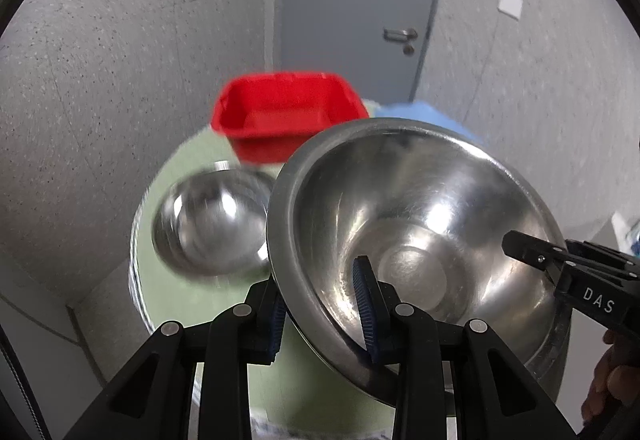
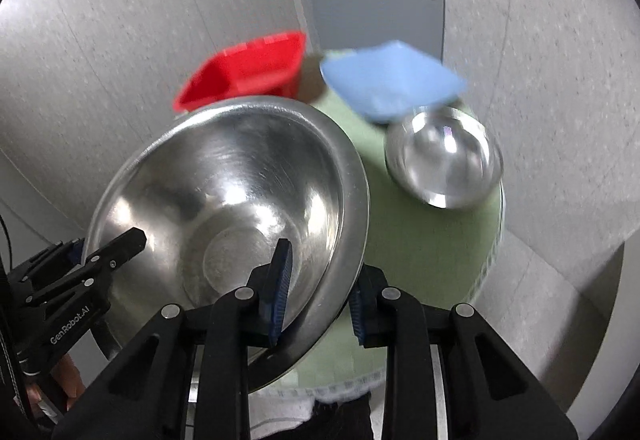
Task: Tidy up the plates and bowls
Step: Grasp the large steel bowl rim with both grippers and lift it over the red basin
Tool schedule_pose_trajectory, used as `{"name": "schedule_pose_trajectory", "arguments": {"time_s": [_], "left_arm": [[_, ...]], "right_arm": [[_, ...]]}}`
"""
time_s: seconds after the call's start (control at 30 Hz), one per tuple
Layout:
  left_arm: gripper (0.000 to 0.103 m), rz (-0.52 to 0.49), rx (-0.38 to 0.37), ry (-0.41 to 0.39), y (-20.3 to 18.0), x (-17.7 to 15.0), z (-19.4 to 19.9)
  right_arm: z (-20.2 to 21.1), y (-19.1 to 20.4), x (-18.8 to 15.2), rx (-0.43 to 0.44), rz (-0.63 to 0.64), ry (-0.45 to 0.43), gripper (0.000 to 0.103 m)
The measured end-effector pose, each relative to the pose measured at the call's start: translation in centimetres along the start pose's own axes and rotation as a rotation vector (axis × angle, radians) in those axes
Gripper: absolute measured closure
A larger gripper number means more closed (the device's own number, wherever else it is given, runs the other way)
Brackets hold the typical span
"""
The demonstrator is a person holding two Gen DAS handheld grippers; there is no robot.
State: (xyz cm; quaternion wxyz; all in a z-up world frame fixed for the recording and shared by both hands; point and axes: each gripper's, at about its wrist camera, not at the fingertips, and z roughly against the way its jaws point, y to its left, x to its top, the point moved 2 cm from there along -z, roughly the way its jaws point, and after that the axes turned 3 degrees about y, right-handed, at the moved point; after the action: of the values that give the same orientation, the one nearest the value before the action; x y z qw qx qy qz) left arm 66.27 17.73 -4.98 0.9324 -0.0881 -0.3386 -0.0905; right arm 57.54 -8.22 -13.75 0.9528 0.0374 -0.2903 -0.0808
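the big bowl (image 1: pixel 420 232) is up off the counter (image 1: pixel 176 176), tilted and carried between both tongs. the left tongs (image 1: pixel 322 304) are clamped on its near rim, one blue pad inside the bowl and one outside. the right tongs (image 2: pixel 318 300) straddle the opposite rim the same way, one pad against the inner wall; the outer pad looks slightly off the metal, so that grip seems looser, though the bowl wall sits between the jaws.

on the round green counter sits a small bowl (image 2: pixel 444 160), upright and alone, near the counter's edge. behind it are a red bin (image 1: pixel 280 116) and a blue bin (image 2: pixel 392 80), both side by side at the far side of the counter — both blurred, and nothing can be made out inside either one. no plates are in view in either camera.

as a judgement, the task is in an early or middle stage: one bowl is in transit, one waits on the counter, and nothing visible has been sorted or stacked yet. what is left, as far as this shows, is to set the big bowl down somewhere — perhaps in a bin, or under the small bowl as a nest — and then deal with the small one. which bin is meant for bowls cannot be told from here.
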Motion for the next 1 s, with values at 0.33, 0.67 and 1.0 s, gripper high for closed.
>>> {"name": "schedule_pose_trajectory", "arguments": {"time_s": [0.33,0.67,1.0], "left_arm": [[0.075,0.073,0.090,-0.042,4.8,10.7,-6.4],[0.075,0.117,0.179,0.033,7.6,18.0,-17.8],[0.075,0.142,0.219,0.134,7.3,20.2,-27.5]], "right_arm": [[-5.6,3.0,13.0,0.100,0.075,-0.056,0.076],[-15.7,3.9,22.4,0.089,0.123,0.020,0.076],[-21.0,4.2,22.9,0.037,0.212,0.089,0.073]]}}
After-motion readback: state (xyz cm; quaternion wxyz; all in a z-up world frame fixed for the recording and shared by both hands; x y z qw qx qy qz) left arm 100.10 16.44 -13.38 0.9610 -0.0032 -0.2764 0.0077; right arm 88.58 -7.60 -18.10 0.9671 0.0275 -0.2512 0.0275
